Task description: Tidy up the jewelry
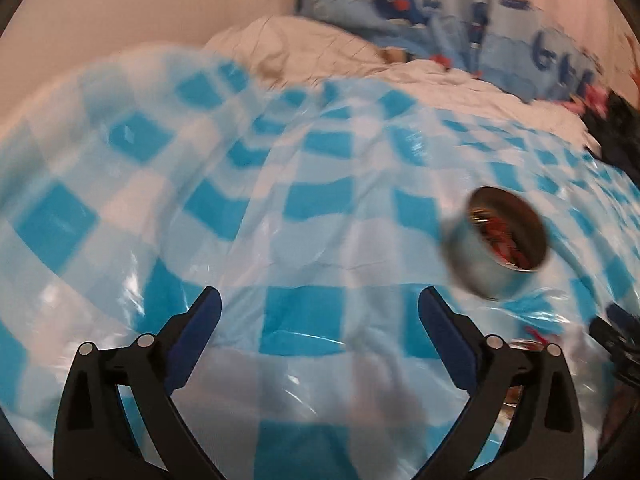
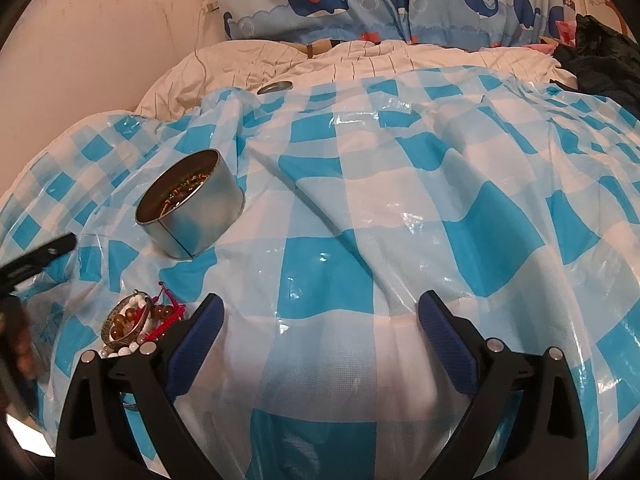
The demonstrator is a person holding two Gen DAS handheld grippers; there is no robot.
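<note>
A round metal tin [image 2: 192, 204] stands open on the checked sheet, with coloured jewelry inside it; the blurred left wrist view shows the tin [image 1: 500, 248] to the right of my left gripper. A small heap of jewelry [image 2: 136, 320], amber beads, white pearls, a red cord and a silver bangle, lies just left of my right gripper's left finger. My right gripper [image 2: 320, 304] is open over bare sheet, nothing between its fingers. My left gripper [image 1: 320, 300] is also open and holds nothing. A black finger [image 2: 48, 252] of the left gripper shows at the left edge.
A blue-and-white checked plastic sheet [image 2: 360, 200] covers the bed. The tin's round lid [image 2: 274, 88] lies on the white duvet [image 2: 360, 60] behind. A whale-print fabric [image 2: 360, 0] hangs at the back, a dark garment [image 2: 600, 60] lies at the right, and a wall [image 2: 80, 60] runs along the left.
</note>
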